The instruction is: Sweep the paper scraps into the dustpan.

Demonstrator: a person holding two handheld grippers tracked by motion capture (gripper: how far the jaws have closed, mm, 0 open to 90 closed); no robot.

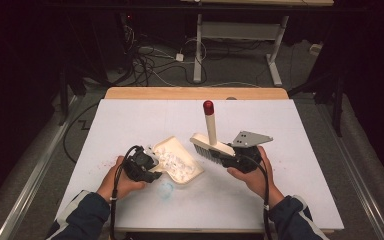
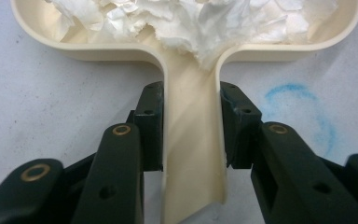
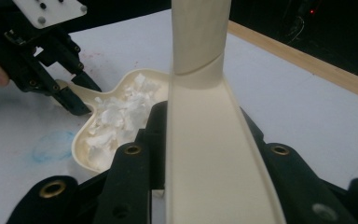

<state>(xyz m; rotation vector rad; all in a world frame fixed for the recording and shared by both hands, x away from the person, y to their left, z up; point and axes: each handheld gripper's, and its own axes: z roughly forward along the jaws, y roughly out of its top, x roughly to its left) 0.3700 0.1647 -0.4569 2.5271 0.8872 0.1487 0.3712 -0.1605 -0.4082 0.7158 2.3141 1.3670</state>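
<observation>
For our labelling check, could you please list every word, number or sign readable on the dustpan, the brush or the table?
None: no readable text anywhere.
The dustpan, brush and table are unprinted.
The blue mark on the table is a smudged ring, not a letter.

A lab: floor cables (image 1: 150, 62), dark surround, white-topped work table (image 1: 290, 165).

Both forearms reach in low; the black left gripper (image 1: 141, 165) and black right gripper (image 1: 240, 157) stand clamped tight.
</observation>
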